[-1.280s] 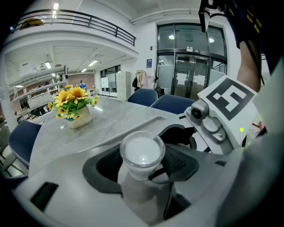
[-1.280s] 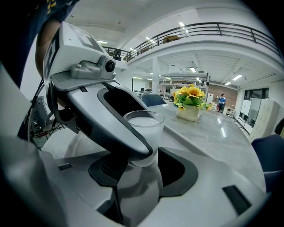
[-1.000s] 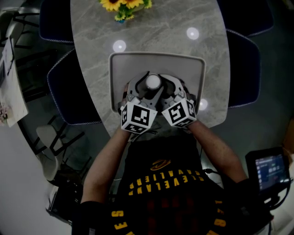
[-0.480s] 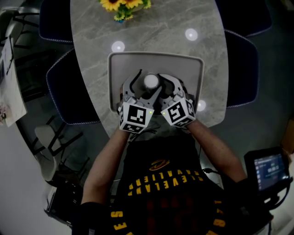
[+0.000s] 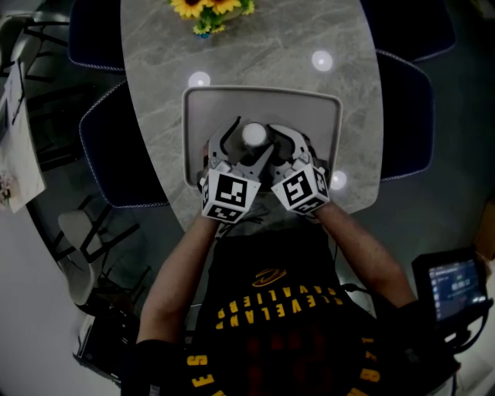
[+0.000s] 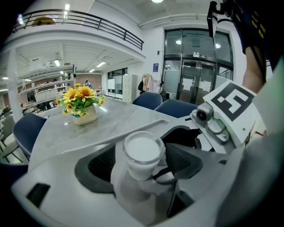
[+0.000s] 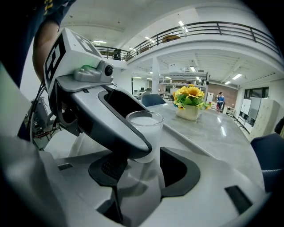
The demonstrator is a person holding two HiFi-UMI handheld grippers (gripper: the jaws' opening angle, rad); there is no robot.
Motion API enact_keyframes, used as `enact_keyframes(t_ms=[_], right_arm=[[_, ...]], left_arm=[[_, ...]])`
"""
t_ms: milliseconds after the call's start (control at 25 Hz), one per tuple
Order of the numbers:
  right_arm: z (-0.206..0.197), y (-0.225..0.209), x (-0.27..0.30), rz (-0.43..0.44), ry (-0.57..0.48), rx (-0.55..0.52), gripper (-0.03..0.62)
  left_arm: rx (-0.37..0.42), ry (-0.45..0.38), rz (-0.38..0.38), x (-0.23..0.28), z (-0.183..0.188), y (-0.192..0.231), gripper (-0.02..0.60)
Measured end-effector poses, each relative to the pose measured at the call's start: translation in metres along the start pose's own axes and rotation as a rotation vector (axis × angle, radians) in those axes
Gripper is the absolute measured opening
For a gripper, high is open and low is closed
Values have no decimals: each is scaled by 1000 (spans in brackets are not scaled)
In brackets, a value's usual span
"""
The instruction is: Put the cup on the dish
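Note:
A small white cup (image 5: 254, 134) stands upright on the grey tray-like dish (image 5: 317, 112) on the marble table. My left gripper (image 5: 249, 139) reaches in from the lower left. Its jaws have just been opening and now stand wide, with the cup (image 6: 143, 153) between them and a gap on each side of it. My right gripper (image 5: 272, 144) comes in from the lower right, crossing the left one. It is open, and the cup (image 7: 144, 133) stands just past its tips. One finger (image 7: 116, 128) of the left gripper lies across the right gripper view.
A vase of sunflowers (image 5: 207, 11) stands at the far end of the oval table (image 5: 155, 69). Dark blue chairs (image 5: 116, 147) (image 5: 410, 116) flank it. The dish's near rim lies close to the table's front edge. A small screen (image 5: 452, 286) sits at lower right.
The left gripper's jaws have spread apart, away from the cup's sides. The cup stays in place on the dish. The right gripper has not moved.

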State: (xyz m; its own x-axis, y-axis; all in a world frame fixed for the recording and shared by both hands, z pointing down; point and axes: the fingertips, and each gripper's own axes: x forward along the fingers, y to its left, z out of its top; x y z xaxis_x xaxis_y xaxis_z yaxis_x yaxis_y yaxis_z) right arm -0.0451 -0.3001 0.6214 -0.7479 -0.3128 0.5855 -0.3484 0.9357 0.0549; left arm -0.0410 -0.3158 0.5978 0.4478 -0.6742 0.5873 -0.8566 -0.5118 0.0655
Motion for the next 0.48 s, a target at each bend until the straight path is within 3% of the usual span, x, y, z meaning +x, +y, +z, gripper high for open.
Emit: enact_keyframes(t_ms=[480], right_arm=[[-1, -5, -1, -10, -8, -4, 215]], left_arm=[[-48, -2, 25, -9, 1, 6, 344]])
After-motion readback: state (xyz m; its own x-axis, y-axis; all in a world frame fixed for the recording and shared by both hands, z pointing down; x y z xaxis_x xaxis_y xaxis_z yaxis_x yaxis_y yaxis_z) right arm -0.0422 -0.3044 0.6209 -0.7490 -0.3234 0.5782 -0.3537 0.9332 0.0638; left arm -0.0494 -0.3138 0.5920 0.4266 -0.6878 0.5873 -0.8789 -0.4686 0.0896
